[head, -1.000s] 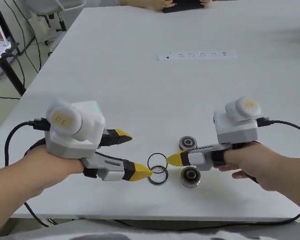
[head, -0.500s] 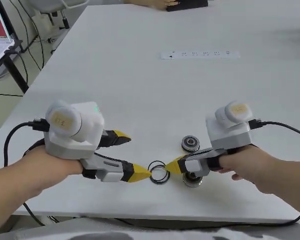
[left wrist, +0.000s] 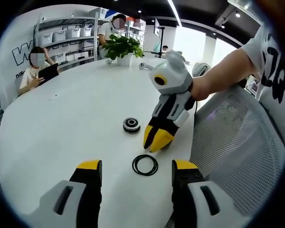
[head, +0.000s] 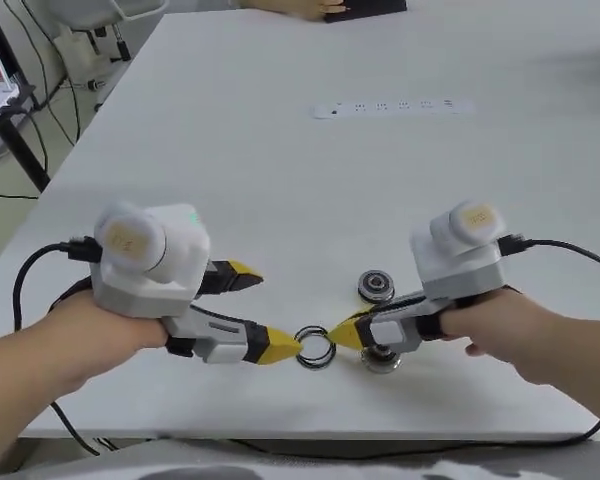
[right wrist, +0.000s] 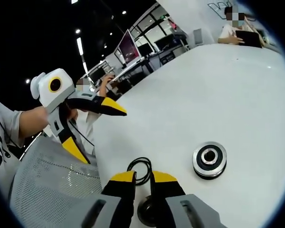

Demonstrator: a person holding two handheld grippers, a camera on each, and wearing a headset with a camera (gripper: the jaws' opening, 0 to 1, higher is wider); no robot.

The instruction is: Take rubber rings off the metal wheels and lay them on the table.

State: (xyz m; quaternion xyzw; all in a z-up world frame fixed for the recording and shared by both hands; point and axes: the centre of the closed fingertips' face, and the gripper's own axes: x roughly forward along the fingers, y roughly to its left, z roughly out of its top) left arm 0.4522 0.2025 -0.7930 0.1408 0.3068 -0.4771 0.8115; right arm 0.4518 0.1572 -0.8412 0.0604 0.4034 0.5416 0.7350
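Change: right gripper brought down over near wheel since a second ago, jaws drawn almost closed, nothing seen gripped. Left gripper held wide open. Rubber rings laid overlapping on table between tips; near wheel judged next for stripping, far wheel left untouched.

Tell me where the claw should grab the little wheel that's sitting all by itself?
Pinch the lone wheel across its outer rim, coming straight down from above. It lies flat on the table with its hole facing up, so its round sides are probably the easiest parts to squeeze.
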